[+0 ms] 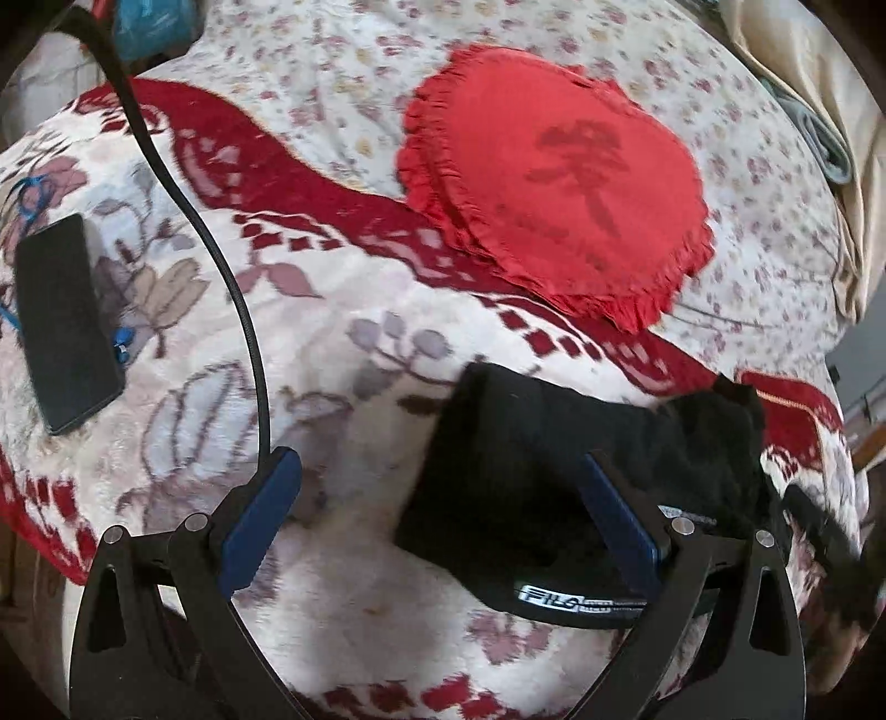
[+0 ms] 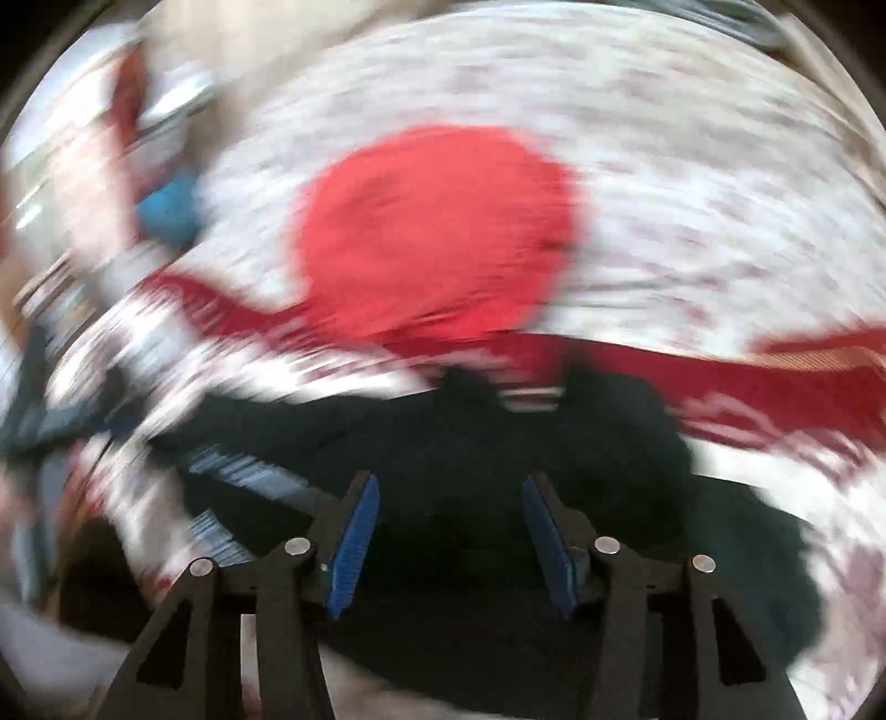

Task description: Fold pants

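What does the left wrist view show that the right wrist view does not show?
Only the left wrist view shows a black phone lying on the blanket, a black cable, and the white logo band of the pants, with the left gripper open. Only the right wrist view, heavily blurred, shows the right gripper open above the pants. Both show the black pants, the red cushion, the blanket and a blue thing far back.
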Action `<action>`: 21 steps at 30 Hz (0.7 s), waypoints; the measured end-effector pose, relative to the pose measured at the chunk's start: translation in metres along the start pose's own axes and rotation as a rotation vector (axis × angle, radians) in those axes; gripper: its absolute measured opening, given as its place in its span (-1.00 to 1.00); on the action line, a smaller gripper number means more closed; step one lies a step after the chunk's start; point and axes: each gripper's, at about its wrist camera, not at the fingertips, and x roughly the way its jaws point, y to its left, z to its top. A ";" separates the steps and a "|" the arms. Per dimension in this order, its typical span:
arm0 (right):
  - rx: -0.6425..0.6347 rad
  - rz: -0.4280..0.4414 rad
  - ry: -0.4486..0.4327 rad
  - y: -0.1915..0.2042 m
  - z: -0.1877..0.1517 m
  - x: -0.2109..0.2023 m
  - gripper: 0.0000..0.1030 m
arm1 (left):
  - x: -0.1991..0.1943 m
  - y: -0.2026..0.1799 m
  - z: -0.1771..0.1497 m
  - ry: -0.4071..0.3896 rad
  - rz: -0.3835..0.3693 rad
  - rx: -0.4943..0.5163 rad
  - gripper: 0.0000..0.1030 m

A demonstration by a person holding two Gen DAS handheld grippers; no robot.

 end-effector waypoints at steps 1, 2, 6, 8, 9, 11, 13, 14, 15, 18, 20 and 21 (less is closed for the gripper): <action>0.057 -0.045 0.007 -0.022 0.007 0.002 0.08 | 0.002 -0.005 -0.002 0.002 0.007 0.014 0.95; 0.092 -0.074 0.006 -0.038 0.014 0.005 0.09 | 0.003 -0.009 -0.004 0.006 0.007 0.025 0.95; 0.141 -0.134 0.043 -0.073 0.044 0.036 0.11 | -0.001 -0.019 -0.008 0.021 -0.036 0.029 0.95; 0.196 -0.115 0.069 -0.089 0.050 0.052 0.12 | -0.005 -0.024 -0.008 0.020 -0.064 0.039 0.95; 0.233 -0.114 0.096 -0.098 0.050 0.061 0.12 | -0.005 -0.026 -0.008 0.027 -0.066 0.046 0.95; 0.294 -0.121 0.144 -0.114 0.047 0.076 0.12 | -0.002 -0.029 -0.011 0.056 -0.071 0.067 0.95; 0.354 -0.126 0.167 -0.130 0.042 0.087 0.12 | 0.002 -0.028 -0.013 0.070 -0.087 0.068 0.95; 0.376 -0.112 0.180 -0.136 0.038 0.092 0.12 | 0.003 -0.026 -0.013 0.071 -0.100 0.059 0.95; 0.407 -0.067 0.194 -0.142 0.037 0.100 0.12 | 0.006 -0.025 -0.013 0.073 -0.110 0.047 0.95; 0.453 0.012 0.209 -0.146 0.036 0.116 0.06 | 0.013 -0.027 -0.010 0.086 -0.133 0.028 0.95; 0.430 0.046 0.188 -0.140 0.040 0.123 -0.63 | 0.016 -0.030 -0.010 0.096 -0.138 0.036 0.95; 0.419 0.038 0.179 -0.136 0.043 0.123 -0.69 | 0.016 -0.031 -0.010 0.098 -0.141 0.042 0.95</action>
